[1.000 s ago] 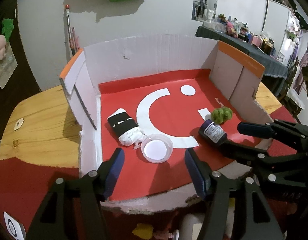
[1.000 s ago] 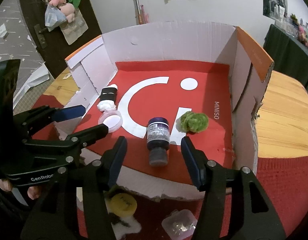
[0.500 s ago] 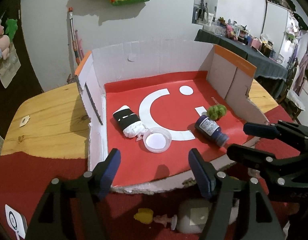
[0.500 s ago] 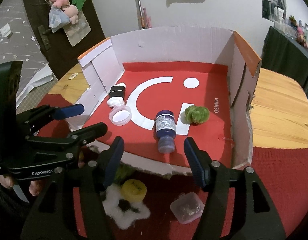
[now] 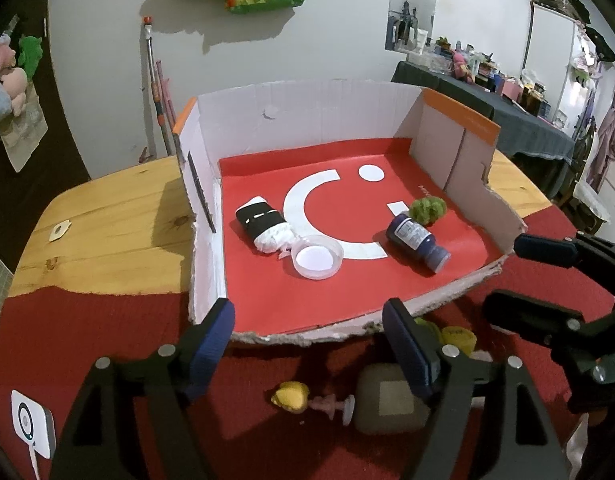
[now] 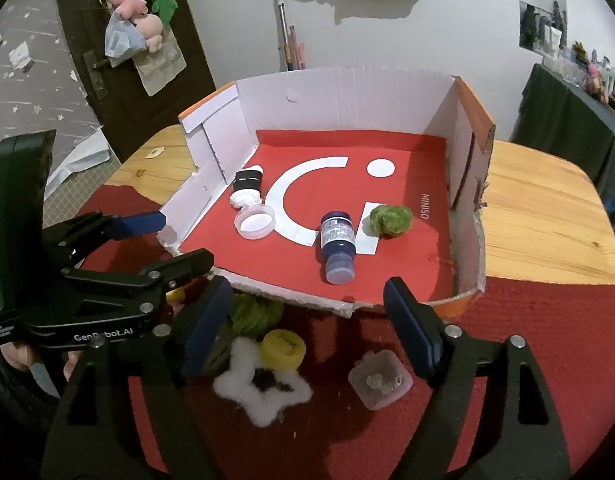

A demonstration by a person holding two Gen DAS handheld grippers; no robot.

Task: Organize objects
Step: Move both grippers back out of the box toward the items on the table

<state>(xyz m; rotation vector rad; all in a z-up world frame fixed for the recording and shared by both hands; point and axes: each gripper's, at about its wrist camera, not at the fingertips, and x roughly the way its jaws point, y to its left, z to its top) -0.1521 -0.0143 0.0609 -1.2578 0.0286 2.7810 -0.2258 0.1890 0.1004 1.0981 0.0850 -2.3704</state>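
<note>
A cardboard box (image 5: 307,120) (image 6: 347,104) with a red floor holds a black-and-white roll (image 5: 263,224) (image 6: 247,188), a clear round dish (image 5: 317,258) (image 6: 255,222), a dark blue bottle (image 5: 415,240) (image 6: 337,244) lying on its side and a green fuzzy ball (image 5: 427,210) (image 6: 391,218). My left gripper (image 5: 307,320) (image 6: 183,240) hangs over the box's torn near edge, jaws opening, nothing between them. My right gripper (image 6: 307,296) (image 5: 507,274) is just outside the near edge, jaws opening and empty; the bottle lies ahead of it.
On the red cloth in front of the box lie a yellow cap (image 6: 283,348), a white fluffy star (image 6: 263,392), a small clear plastic case (image 6: 379,380), a yellow toy (image 5: 291,396) and a grey square block (image 5: 387,400). Bare wooden table (image 6: 547,216) flanks the box.
Both grippers have drawn back from the box toward its near edge and spread wider. The blue bottle, earlier between the right fingers, now lies free on the box floor.
</note>
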